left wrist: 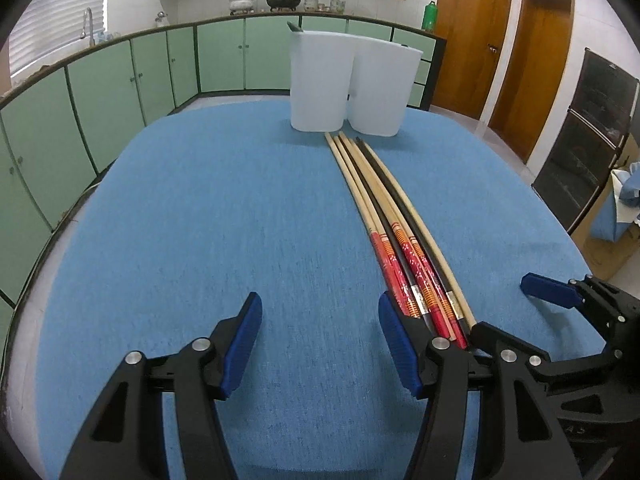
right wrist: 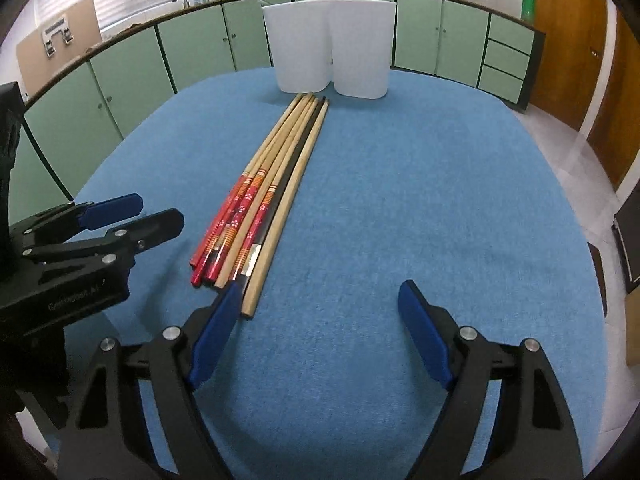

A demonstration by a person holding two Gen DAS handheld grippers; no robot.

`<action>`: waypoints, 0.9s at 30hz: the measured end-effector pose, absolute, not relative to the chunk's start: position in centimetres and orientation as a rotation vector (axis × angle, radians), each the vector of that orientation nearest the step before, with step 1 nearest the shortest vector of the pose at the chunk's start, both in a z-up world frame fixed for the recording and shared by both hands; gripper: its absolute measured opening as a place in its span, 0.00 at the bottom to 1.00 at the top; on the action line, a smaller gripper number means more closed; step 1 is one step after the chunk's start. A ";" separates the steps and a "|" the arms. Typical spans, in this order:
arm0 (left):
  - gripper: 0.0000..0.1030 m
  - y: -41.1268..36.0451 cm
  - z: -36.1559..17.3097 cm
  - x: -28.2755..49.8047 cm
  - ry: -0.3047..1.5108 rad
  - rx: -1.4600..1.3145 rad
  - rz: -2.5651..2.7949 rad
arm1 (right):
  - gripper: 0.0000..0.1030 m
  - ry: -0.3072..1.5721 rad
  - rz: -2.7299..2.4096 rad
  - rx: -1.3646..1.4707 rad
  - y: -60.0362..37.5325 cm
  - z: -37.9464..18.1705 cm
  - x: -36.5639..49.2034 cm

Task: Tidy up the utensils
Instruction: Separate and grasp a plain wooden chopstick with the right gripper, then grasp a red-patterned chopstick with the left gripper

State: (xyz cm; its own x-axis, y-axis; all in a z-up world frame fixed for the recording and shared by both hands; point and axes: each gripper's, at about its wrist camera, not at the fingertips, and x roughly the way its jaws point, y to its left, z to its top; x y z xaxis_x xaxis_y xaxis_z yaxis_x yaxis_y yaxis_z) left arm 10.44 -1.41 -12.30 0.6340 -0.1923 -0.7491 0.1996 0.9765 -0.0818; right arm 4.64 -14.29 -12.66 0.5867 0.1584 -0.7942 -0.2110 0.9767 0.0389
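A bundle of chopsticks (left wrist: 394,224) (right wrist: 276,176), some plain wood, some red-patterned and one black, lies on the blue tablecloth (left wrist: 200,220) (right wrist: 420,200). It points toward two white cups (left wrist: 320,80) (right wrist: 298,48) standing side by side at the far edge. My left gripper (left wrist: 320,346) (right wrist: 160,209) is open over bare cloth, with its right pad (left wrist: 400,354) beside the chopsticks' near ends. My right gripper (right wrist: 320,334) (left wrist: 516,310) is open too, and its left pad (right wrist: 216,332) sits just short of those ends. Nothing is between either pair of fingers.
Green cabinets (left wrist: 100,92) curve around behind the table, with a sink tap (left wrist: 87,24), pots (left wrist: 284,2) and a green bottle (left wrist: 429,16) on the counter. Wooden doors (left wrist: 472,40) and a dark glass-fronted cabinet (left wrist: 588,136) stand at the right.
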 end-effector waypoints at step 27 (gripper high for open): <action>0.59 -3.4 -11.9 9.1 0.863 0.056 -0.299 | 0.06 0.909 0.243 0.017 -16.2 -12.6 4.0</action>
